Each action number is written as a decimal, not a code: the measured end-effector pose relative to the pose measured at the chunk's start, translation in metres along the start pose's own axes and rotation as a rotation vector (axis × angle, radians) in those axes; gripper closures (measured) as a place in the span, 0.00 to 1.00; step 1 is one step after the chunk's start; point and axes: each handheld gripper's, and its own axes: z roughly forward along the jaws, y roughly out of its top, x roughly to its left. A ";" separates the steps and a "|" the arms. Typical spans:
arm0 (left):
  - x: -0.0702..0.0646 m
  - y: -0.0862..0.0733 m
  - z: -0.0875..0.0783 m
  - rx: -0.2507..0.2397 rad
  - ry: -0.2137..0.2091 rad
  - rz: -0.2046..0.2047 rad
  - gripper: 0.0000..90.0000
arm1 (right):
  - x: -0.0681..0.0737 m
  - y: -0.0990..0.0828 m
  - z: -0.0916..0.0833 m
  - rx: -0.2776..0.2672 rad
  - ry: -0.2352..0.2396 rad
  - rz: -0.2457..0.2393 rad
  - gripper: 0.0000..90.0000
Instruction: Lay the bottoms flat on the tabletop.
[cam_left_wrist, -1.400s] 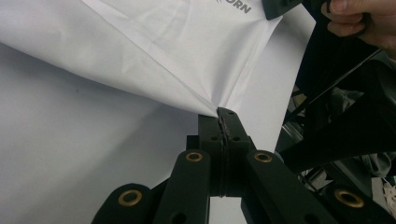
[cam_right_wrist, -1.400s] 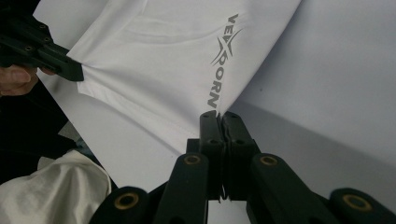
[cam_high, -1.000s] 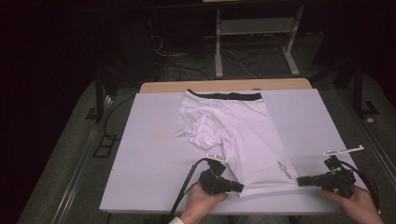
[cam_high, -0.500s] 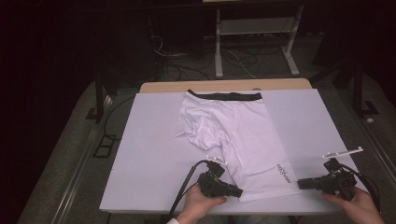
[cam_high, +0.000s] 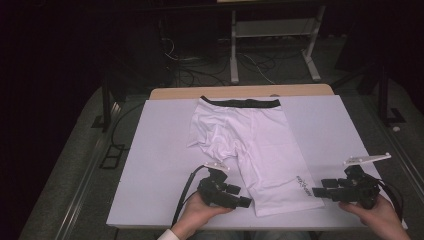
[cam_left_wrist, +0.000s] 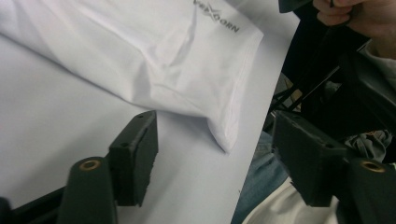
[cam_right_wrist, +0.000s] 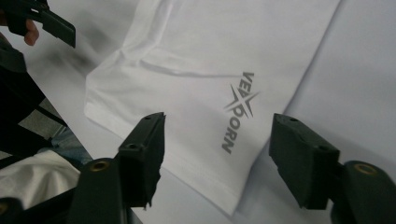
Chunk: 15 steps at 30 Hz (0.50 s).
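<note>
Holding both hands low at the near table (cam_high: 150, 165) edge, left gripper (cam_high: 244, 196) and right gripper (cam_high: 320, 187) pointing inward. Jaws just opened wide, gripping nothing. White shorts (cam_high: 250, 145) lie flat mid-table, near leg hem between my grippers.

Overhead looks forward; gripper views (close) share shorts' hem (cam_left_wrist: 233, 126).

Grey lettering reading "VEXOORN", with a large crossed X in the middle, is printed near the leg hem of the white boxer briefs (cam_right_wrist: 219, 60). No other text can be read
</note>
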 end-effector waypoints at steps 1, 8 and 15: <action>0.000 0.002 -0.003 -0.004 0.003 0.009 0.31 | 0.001 0.003 0.000 0.001 -0.004 -0.003 0.31; 0.004 0.011 -0.027 -0.034 0.029 0.049 0.19 | 0.011 0.023 0.001 0.007 -0.024 -0.051 0.15; 0.006 0.017 -0.047 -0.057 0.052 0.088 0.13 | 0.026 0.050 0.002 -0.004 -0.033 -0.091 0.01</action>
